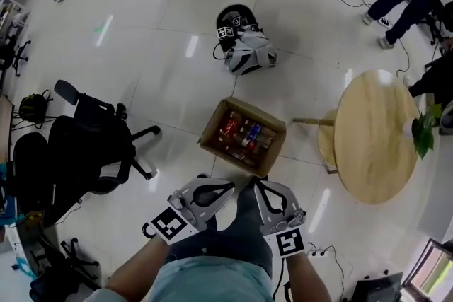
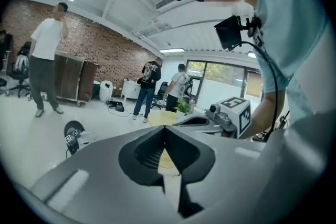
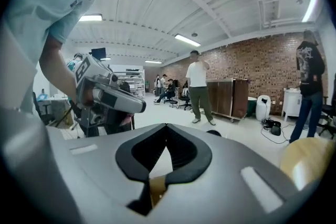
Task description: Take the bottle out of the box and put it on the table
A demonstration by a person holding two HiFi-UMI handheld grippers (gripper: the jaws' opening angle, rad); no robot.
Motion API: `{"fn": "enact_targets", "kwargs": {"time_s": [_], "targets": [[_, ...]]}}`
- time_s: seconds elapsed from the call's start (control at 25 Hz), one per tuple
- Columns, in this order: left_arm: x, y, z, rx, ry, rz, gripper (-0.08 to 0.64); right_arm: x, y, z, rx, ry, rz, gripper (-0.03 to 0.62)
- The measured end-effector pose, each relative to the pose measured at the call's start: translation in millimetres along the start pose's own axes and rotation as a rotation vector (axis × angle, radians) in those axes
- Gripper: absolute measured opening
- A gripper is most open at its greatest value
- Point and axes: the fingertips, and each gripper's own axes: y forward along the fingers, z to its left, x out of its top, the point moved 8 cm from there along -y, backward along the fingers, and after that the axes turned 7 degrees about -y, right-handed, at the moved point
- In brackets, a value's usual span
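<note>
Both grey tongs, the left gripper (image 2: 165,128) and right gripper (image 3: 166,127), are pressed together and empty, while the colourful bottles (image 1: 241,135) sit in the open brown cardboard box (image 1: 211,129), left of the round wooden table (image 1: 375,138).

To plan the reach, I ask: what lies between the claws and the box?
Only a short strip of bare floor, as the head view shows. The left claw and right claw are shut and empty, near the box.
</note>
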Motion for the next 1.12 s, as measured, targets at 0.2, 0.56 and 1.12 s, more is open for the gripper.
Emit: {"fn": "enact_targets", "kwargs": {"time_s": [0.2, 0.56, 1.12], "targets": [[-52, -2, 60, 0.115, -0.027, 0.023, 0.011, -98, 81, -9, 0.117, -0.046, 0.179, 0.002], [-181, -39, 164, 0.263, -0.174, 0.026, 0.011, -292, 240, 40, 0.329, -0.075, 0.505, 0.075], [-414, 64, 259, 0.399, -0.381, 0.179, 0.011, -569, 352, 66, 0.63, -0.228, 0.951, 0.147]]}}
